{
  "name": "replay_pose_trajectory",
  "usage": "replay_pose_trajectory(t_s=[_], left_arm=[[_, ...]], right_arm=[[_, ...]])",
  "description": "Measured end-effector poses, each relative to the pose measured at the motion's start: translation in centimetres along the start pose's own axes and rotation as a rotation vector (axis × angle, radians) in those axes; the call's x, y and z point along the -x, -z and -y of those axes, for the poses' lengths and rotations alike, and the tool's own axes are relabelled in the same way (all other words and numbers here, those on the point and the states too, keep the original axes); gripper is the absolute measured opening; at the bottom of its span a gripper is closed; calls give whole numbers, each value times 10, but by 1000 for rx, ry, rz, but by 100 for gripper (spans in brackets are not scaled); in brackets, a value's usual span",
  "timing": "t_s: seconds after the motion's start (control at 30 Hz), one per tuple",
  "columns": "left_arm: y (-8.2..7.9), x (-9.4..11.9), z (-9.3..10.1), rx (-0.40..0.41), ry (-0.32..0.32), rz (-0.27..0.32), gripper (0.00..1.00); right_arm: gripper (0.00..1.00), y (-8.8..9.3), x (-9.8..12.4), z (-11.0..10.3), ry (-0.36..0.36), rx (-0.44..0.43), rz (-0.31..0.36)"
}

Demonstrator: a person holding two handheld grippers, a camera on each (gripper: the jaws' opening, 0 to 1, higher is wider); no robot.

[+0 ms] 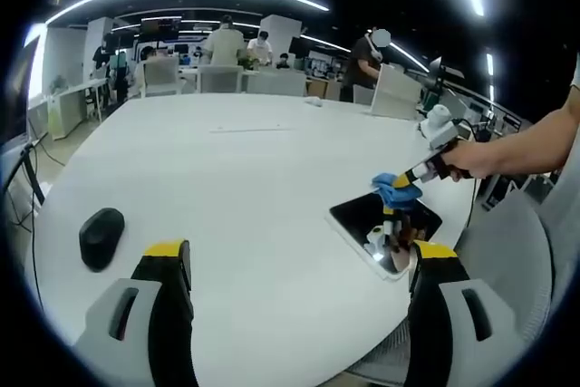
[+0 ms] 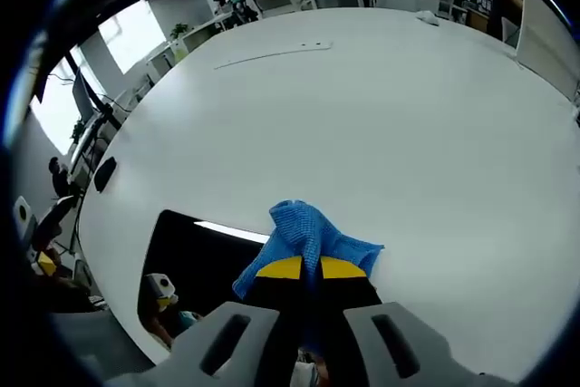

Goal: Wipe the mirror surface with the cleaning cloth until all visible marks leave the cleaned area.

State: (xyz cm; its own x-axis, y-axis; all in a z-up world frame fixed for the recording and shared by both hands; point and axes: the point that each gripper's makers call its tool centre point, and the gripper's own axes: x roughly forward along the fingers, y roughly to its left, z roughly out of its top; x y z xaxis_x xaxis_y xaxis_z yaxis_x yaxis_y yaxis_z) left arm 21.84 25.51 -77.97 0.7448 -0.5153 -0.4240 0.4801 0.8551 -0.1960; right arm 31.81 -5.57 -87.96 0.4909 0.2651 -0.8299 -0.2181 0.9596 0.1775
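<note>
A dark rectangular mirror [image 1: 373, 221] lies flat near the right edge of the white table [image 1: 245, 169]. In the left gripper view the right gripper [image 1: 405, 185], held by a person's hand, presses a blue cloth [image 1: 393, 189] onto the mirror's far edge. My left gripper [image 1: 299, 265] stands open above the table's near edge, its jaws wide apart with nothing between them. In the right gripper view the right gripper [image 2: 310, 269] is shut on the blue cloth [image 2: 304, 235], which rests at the right edge of the mirror [image 2: 195, 260]; the glass reflects a gripper.
A black computer mouse [image 1: 101, 236] lies on the table at the left. Chairs, desks and several people stand beyond the table's far edge. A white laptop or panel [image 1: 395, 92] stands at the far right. The table edge [image 2: 118, 333] runs close to the mirror.
</note>
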Motion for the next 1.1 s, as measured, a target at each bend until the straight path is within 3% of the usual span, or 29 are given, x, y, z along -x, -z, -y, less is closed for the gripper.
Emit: replay_pose_trajectory(t_s=[0.57,1.1], left_arm=[[-6,0,-5,-2,5,5,99],[2,4,-11,13,-1,-1,99]], right_arm=[[0,-7,-17,-62,-67,64,-16],[0,-16,-33,-109,-122,119,-34]])
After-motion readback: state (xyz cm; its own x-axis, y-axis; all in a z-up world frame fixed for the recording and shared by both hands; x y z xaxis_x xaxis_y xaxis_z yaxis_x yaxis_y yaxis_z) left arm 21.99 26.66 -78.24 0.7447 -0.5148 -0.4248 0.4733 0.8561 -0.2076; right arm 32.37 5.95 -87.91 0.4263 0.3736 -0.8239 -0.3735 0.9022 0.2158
